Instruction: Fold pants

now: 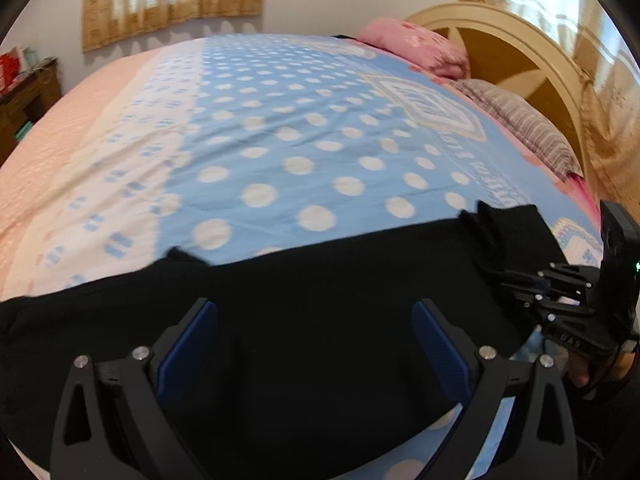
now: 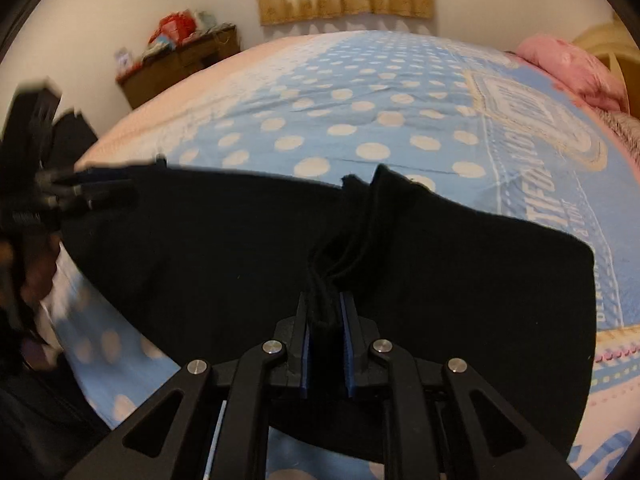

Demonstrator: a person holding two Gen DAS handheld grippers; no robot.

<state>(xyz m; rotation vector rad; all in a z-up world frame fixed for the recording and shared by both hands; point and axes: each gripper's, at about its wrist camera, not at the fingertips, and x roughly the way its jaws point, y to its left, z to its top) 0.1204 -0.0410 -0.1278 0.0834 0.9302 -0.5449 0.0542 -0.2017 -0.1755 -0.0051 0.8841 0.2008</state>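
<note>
Black pants (image 1: 300,320) lie across your polka-dot bed (image 1: 280,140), half-managed.
Your left gripper (image 1: 314,344) hovers, fingers apart and empty; your right gripper (image 2: 323,320) pinches a bunched fabric edge, which may slip free and undo the fold.

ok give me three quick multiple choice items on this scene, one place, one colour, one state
1. Where do the black fabric pants lie?
A on the blue polka-dot bedsheet
B on a chair
C on the floor

2. What colour is the pillow by the cream headboard?
A green
B pink
C white

3. How do the left tongs stand?
A shut on pants
B open
C holding a pillow

A: the sheet shows around the pants.
B: it is plainly pink.
B: wide gap between the blue pads.
</note>
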